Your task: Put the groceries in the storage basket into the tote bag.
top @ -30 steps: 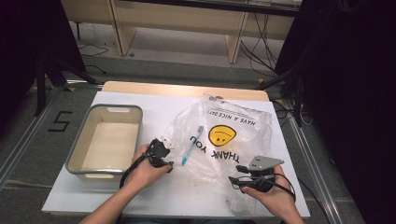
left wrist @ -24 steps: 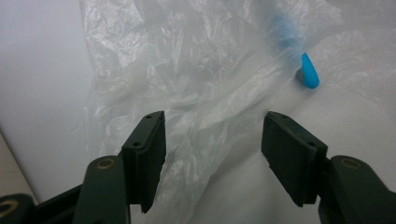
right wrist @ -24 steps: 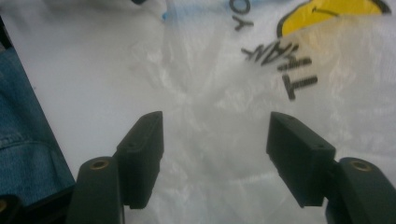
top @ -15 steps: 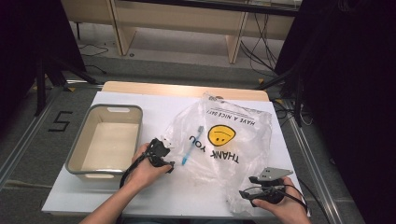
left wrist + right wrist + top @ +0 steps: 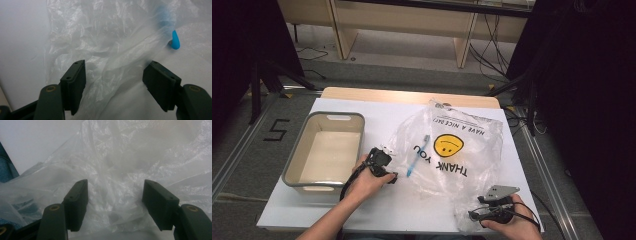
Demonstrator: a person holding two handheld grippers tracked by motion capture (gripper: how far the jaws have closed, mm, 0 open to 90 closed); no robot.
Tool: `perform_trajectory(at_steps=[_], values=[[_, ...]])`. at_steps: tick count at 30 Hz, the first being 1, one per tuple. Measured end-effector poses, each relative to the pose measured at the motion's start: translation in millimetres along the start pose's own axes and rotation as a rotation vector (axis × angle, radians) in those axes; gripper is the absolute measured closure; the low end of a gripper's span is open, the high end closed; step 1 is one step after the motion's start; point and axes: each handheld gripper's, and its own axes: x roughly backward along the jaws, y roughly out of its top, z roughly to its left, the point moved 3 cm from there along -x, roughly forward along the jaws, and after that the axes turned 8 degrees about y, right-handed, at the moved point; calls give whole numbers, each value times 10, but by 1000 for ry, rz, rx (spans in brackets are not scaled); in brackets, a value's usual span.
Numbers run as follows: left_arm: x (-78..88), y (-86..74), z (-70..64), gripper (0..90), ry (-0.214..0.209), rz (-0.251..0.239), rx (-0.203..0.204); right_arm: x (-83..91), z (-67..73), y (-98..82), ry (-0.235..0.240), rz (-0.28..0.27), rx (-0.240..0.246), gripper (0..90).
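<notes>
Lying between both grippers, plastic bag [image 5: 452,155]; left gripper [image 5: 393,176], right gripper [image 5: 473,215] jaws apart.

Inventory by count:

- Clear plastic bag [image 5: 457,155], printed with a yellow smiley face and the words "THANK YOU" and "HAVE A NICE DAY": one, right of centre on the tabletop [image 5: 362,112].
- Blue toothbrush [image 5: 418,156]: one, at the bag's left edge.
- Grey rectangular tub [image 5: 294,167]: one, at the left.
- Hand-held grippers: two, the left gripper [image 5: 388,176] near the middle and the right gripper [image 5: 473,215] at the near right, each with two black jaws.
- Tabletop: one.
</notes>
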Motion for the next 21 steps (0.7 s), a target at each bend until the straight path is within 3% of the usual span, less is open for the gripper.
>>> perform_trajectory(at_steps=[4, 11, 21], values=[[6, 3, -10, 384, -3, 6, 11, -6, 14, 0, -14, 7, 8, 410], [15, 20, -19, 455, -7, 20, 20, 8, -9, -2, -22, 3, 1, 540], [34, 29, -22, 658, -17, 27, 18, 17, -52, 10, -27, 9, -10, 679]])
